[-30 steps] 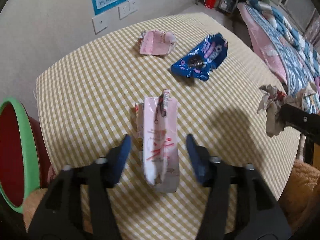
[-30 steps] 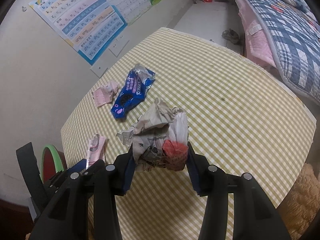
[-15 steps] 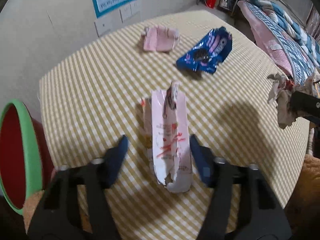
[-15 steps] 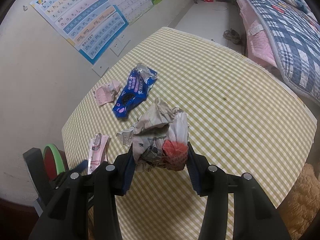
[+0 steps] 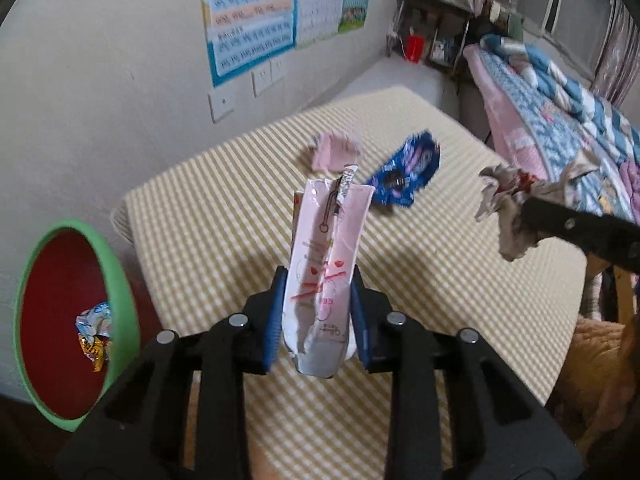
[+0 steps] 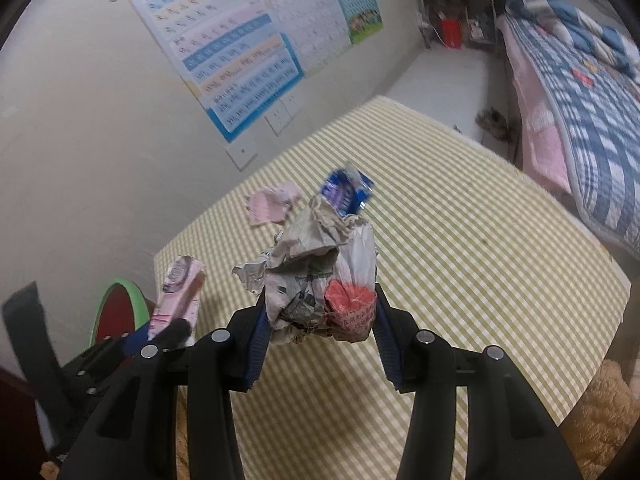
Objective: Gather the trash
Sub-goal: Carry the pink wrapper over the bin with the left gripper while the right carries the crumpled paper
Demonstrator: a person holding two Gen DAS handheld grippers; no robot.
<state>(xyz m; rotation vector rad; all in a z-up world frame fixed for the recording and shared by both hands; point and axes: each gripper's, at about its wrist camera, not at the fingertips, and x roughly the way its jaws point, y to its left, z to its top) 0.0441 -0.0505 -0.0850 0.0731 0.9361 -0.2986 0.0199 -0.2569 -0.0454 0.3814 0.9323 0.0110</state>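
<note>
My left gripper (image 5: pixel 318 316) is shut on a torn pink-and-white wrapper (image 5: pixel 328 256) and holds it upright above the checked table (image 5: pixel 224 224). The wrapper also shows in the right wrist view (image 6: pixel 178 296). My right gripper (image 6: pixel 318 332) is shut on a crumpled newspaper wad (image 6: pixel 316 272) with a red piece in it, held above the table; the wad shows at the right of the left wrist view (image 5: pixel 508 208). A blue snack bag (image 5: pixel 404 176) and a crumpled pink paper (image 5: pixel 336 150) lie on the table near the wall.
A green-rimmed red bin (image 5: pixel 68 320) with a few wrappers inside stands left of the table, also seen in the right wrist view (image 6: pixel 116 312). A wall with posters (image 6: pixel 240 52) runs behind. A bed with a quilt (image 6: pixel 580 112) stands at the right.
My left gripper has shut on the pink wrapper and lifted it off the table, tilting upward. My right gripper still holds the newspaper wad, raised a little.
</note>
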